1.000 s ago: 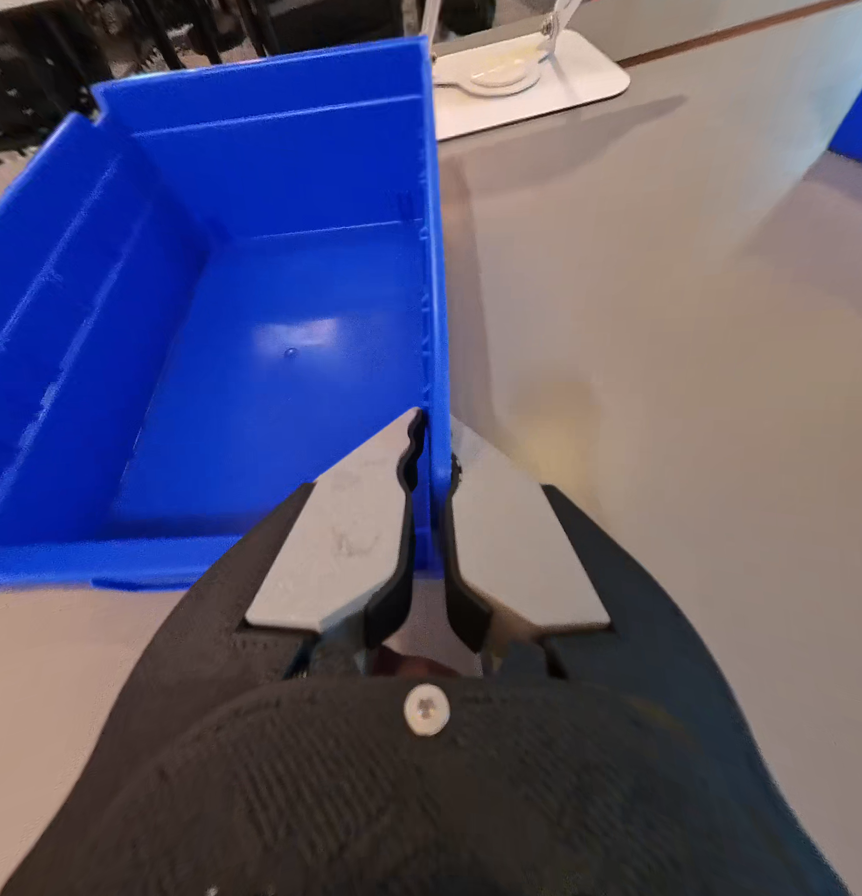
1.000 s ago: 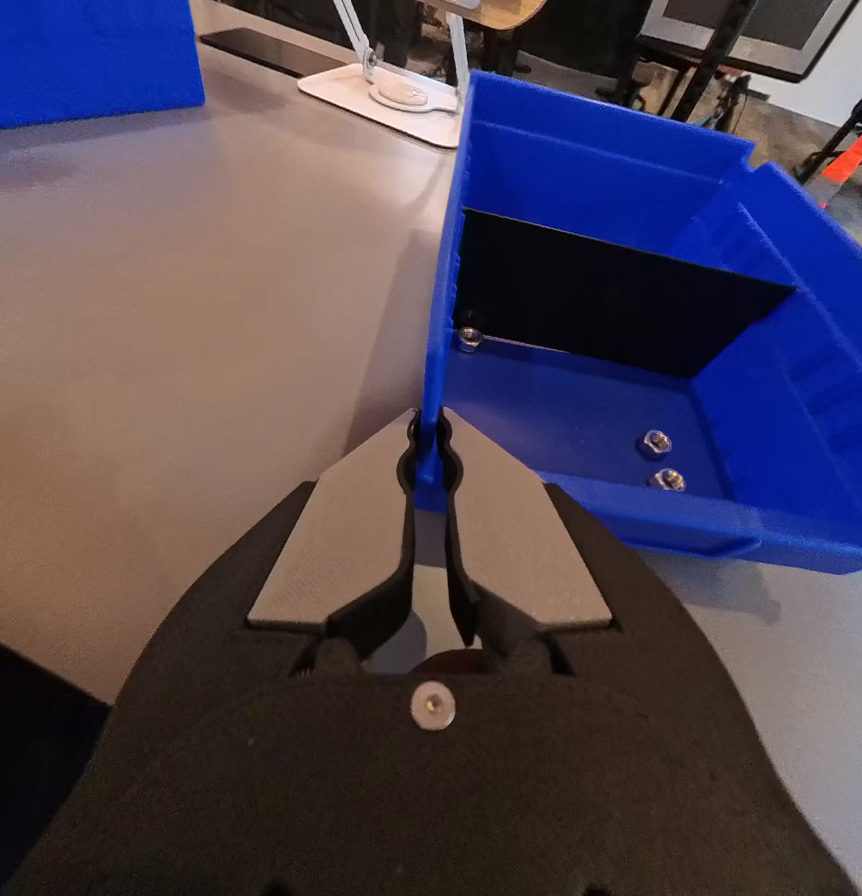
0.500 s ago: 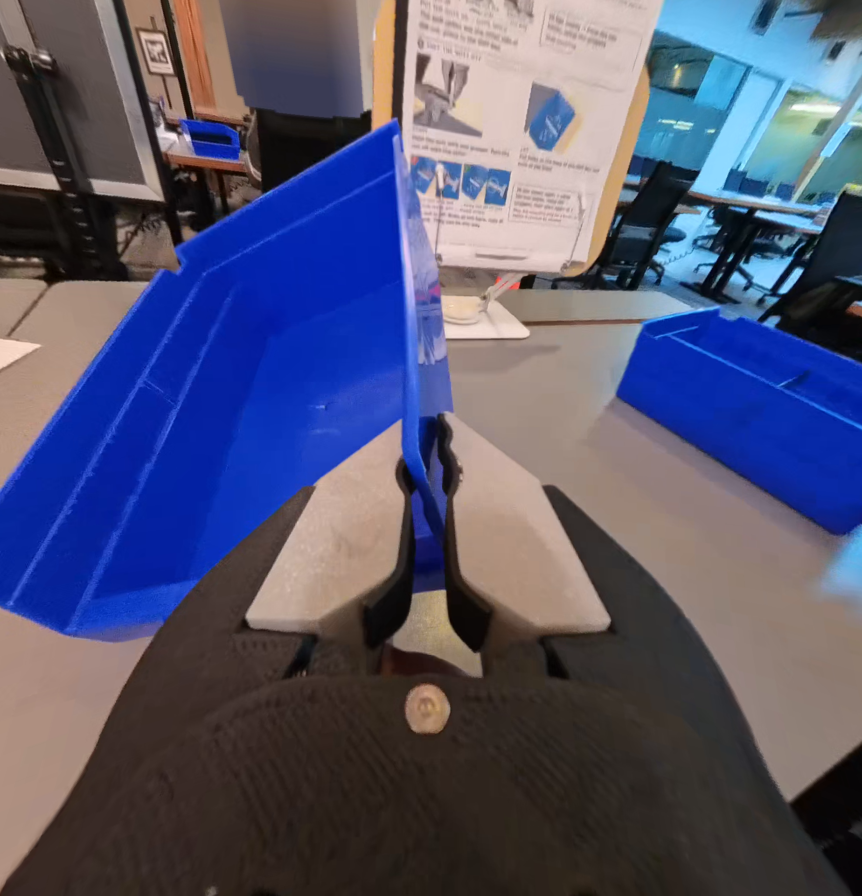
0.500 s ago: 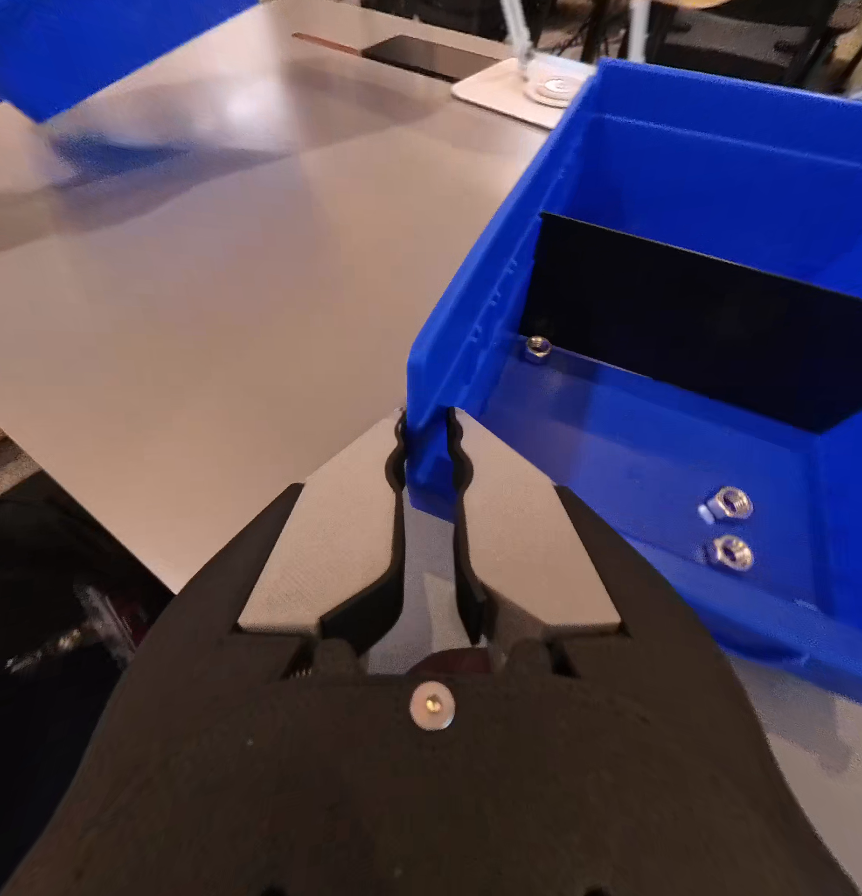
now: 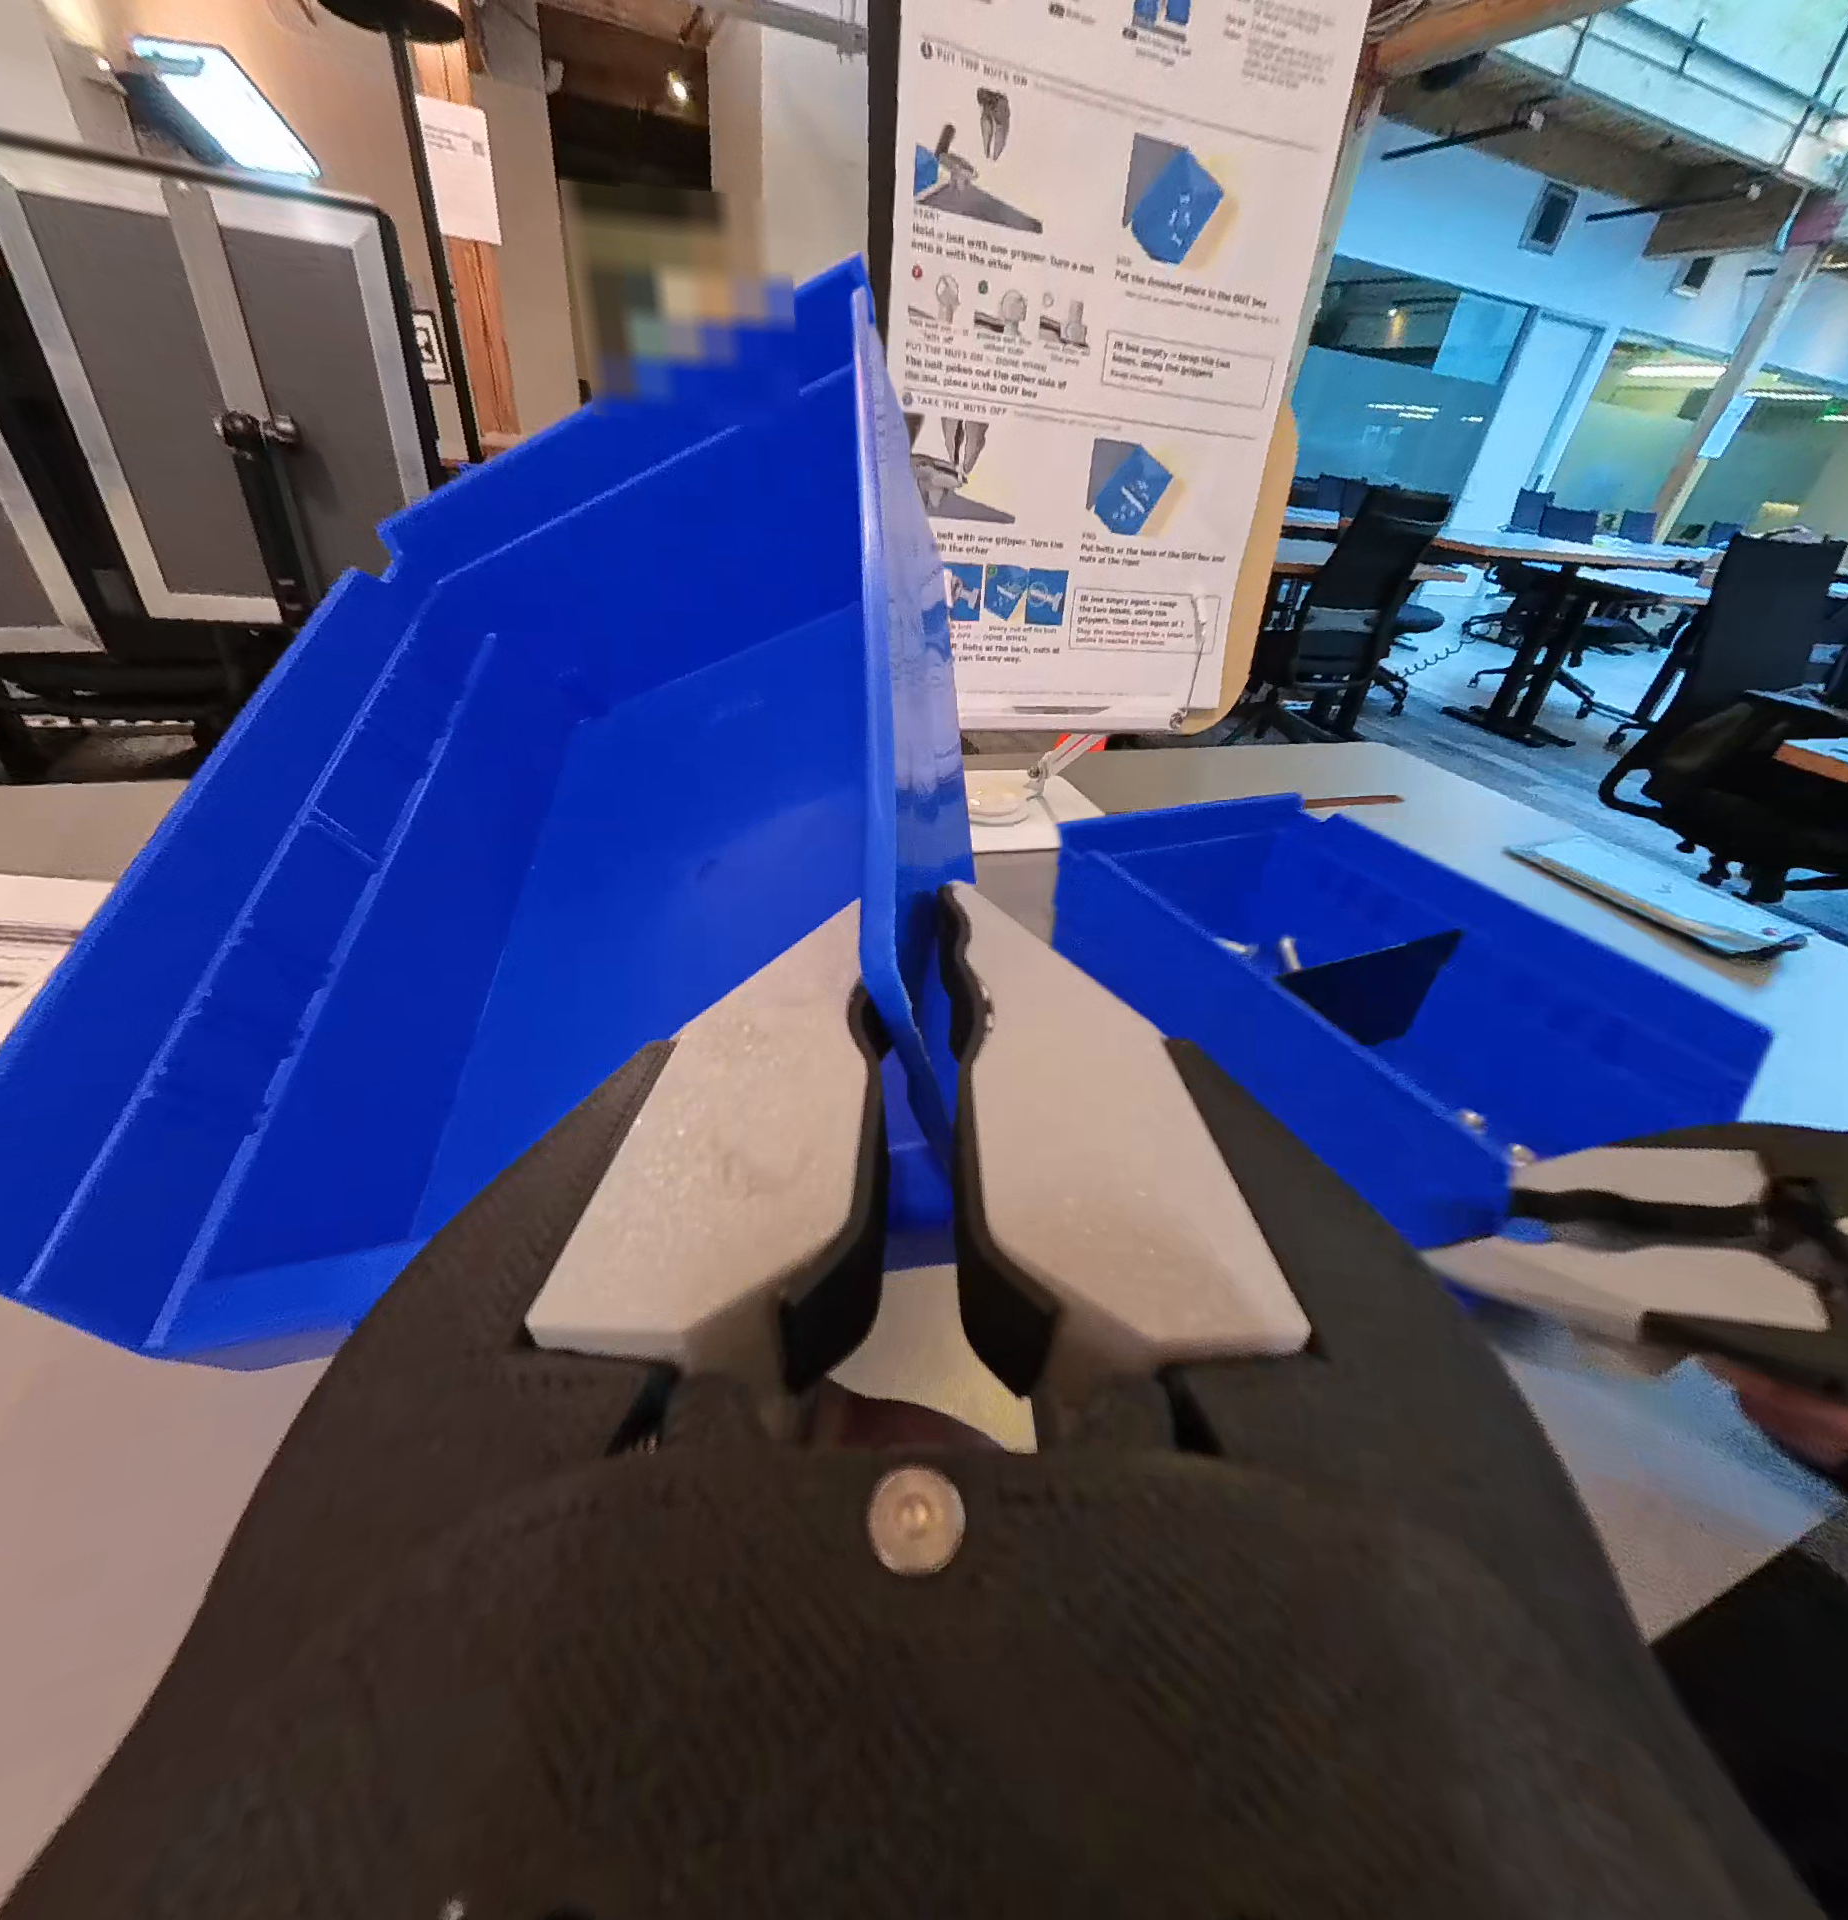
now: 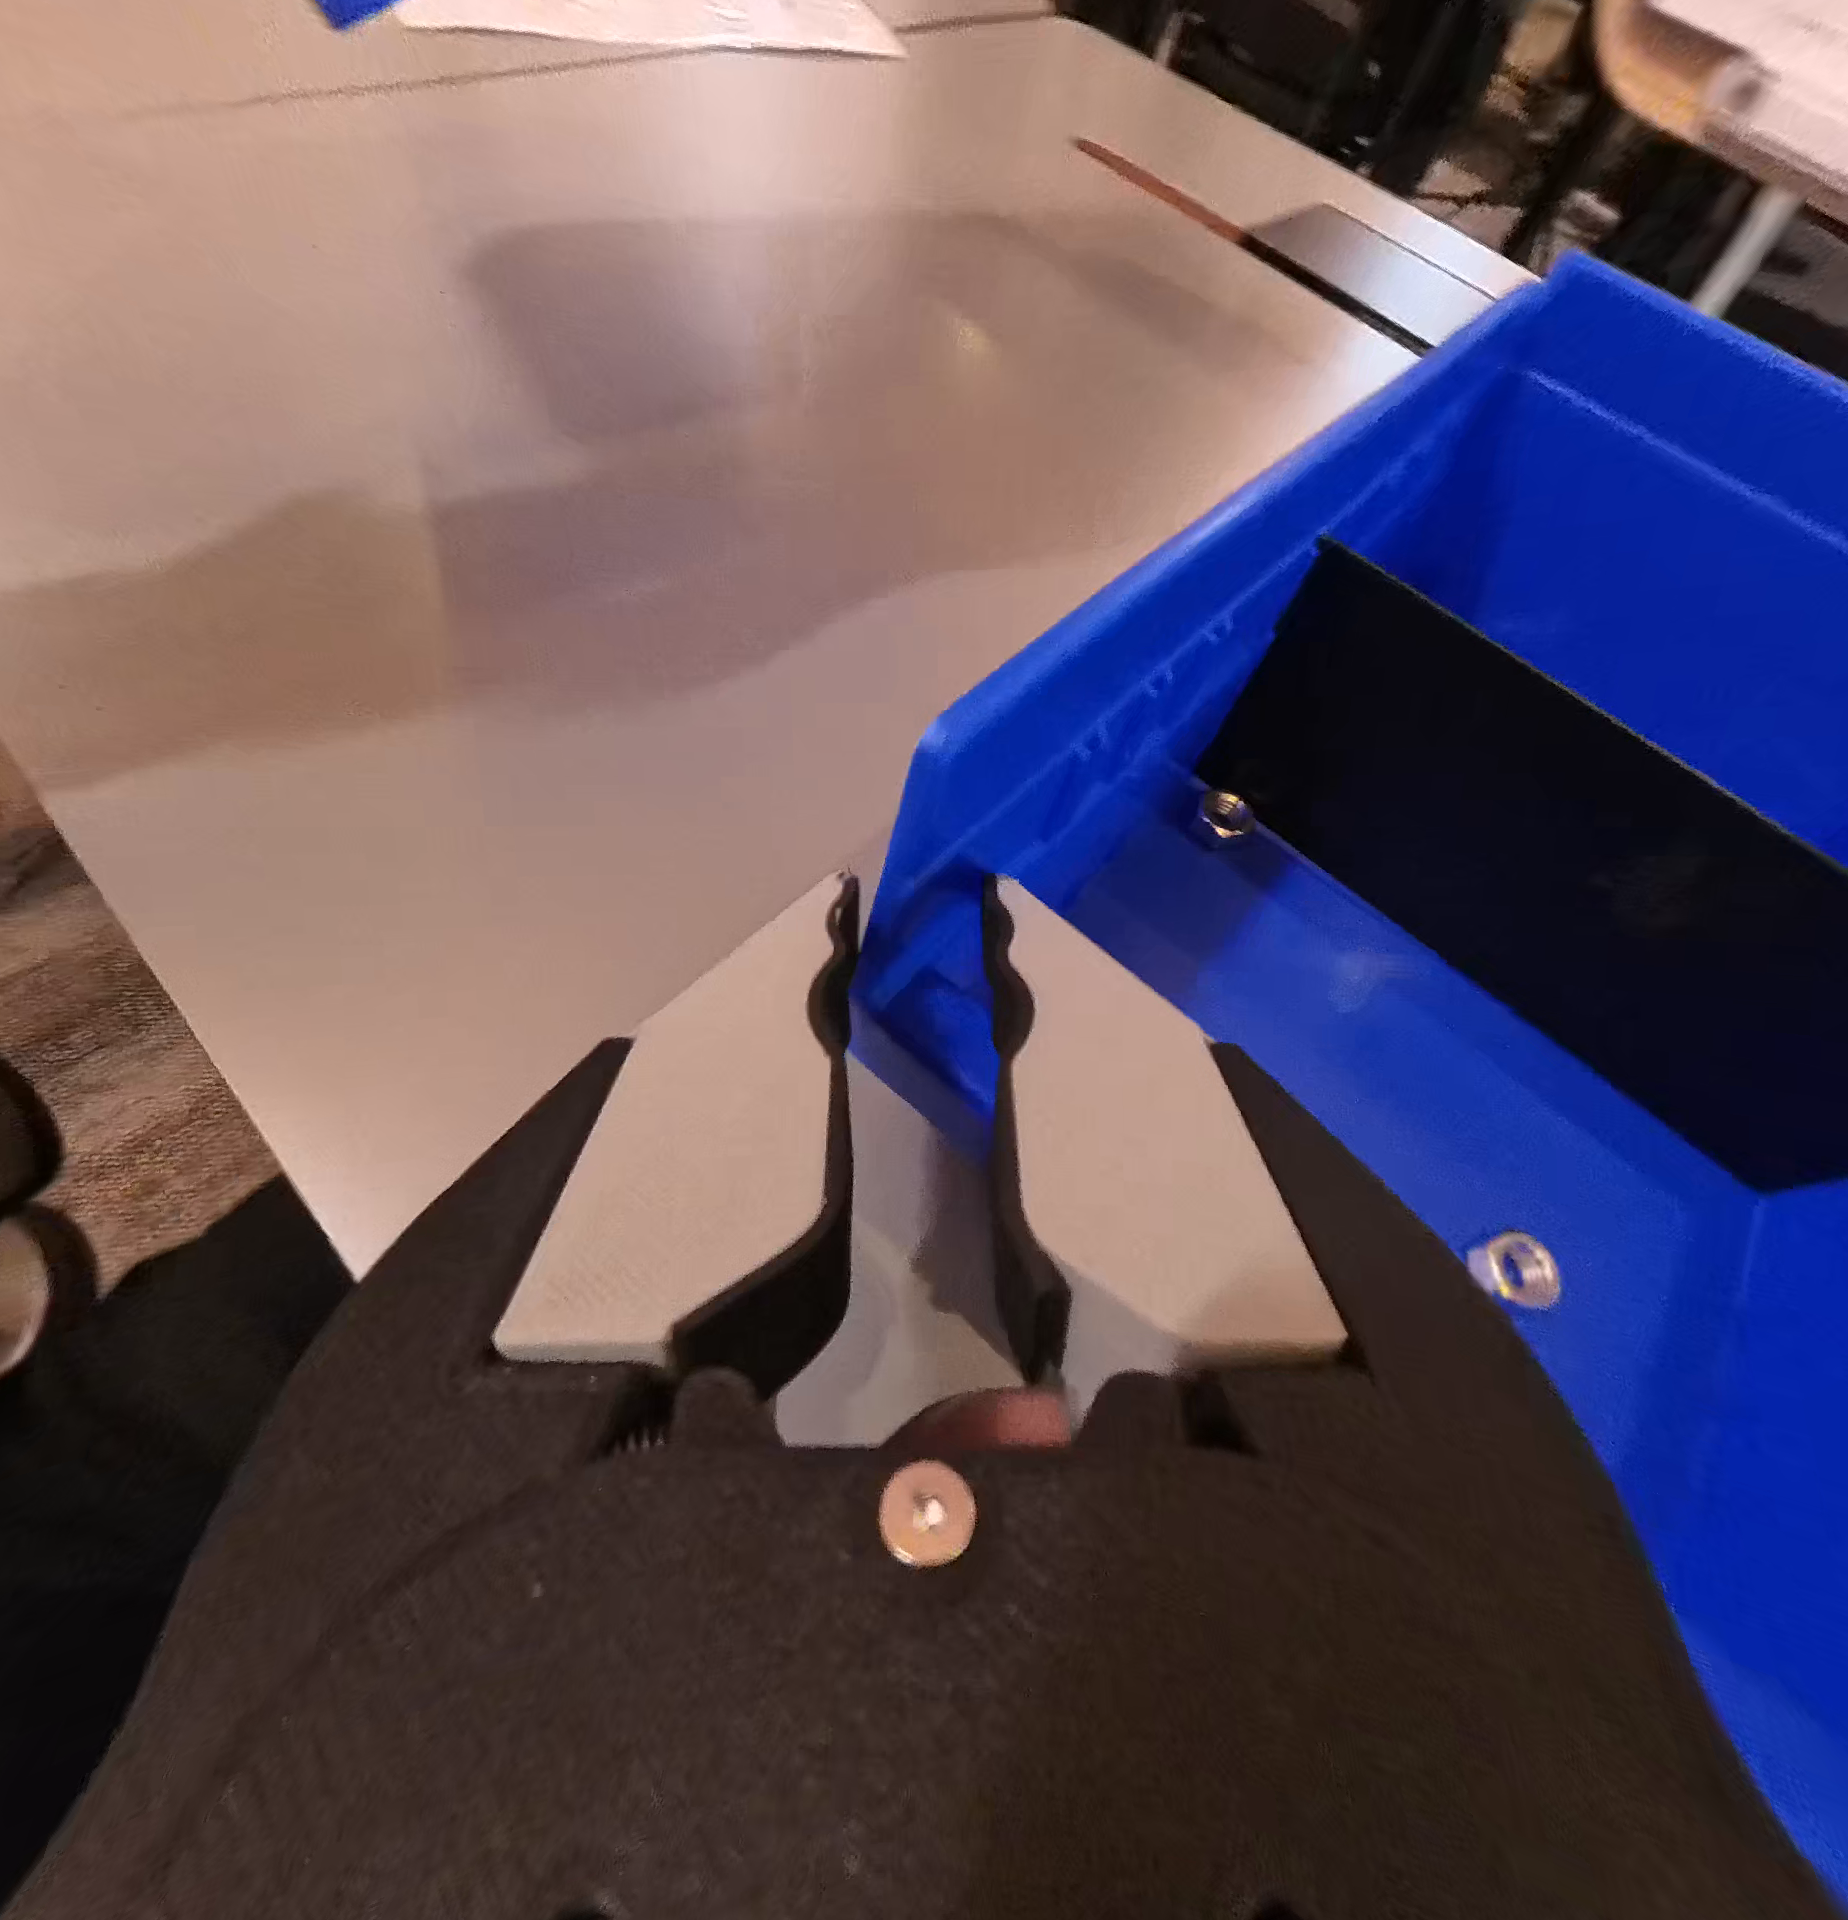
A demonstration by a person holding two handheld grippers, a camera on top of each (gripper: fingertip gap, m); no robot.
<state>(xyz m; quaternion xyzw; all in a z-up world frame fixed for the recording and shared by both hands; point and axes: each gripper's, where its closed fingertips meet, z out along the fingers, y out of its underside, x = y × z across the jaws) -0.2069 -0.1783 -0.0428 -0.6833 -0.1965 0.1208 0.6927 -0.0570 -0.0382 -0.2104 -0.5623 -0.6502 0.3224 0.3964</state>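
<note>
Two blue bins gripped, left tool (image 5: pixel 904 997) clamping empty bin (image 5: pixel 608 883) wall, right tool (image 6: pixel 915 966) clamping divided bin (image 6: pixel 1471 935) corner.

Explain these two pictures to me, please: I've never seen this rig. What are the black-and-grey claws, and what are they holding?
Each claw is a hand-held gripper with a camera looking along its two fingers. The left hand-held gripper is shut on the side wall of an empty blue bin, tilted up off the grey table. The right hand-held gripper is shut on the corner of a second blue bin, which holds a black divider and metal nuts. Behind stands an instruction sheet.
</note>
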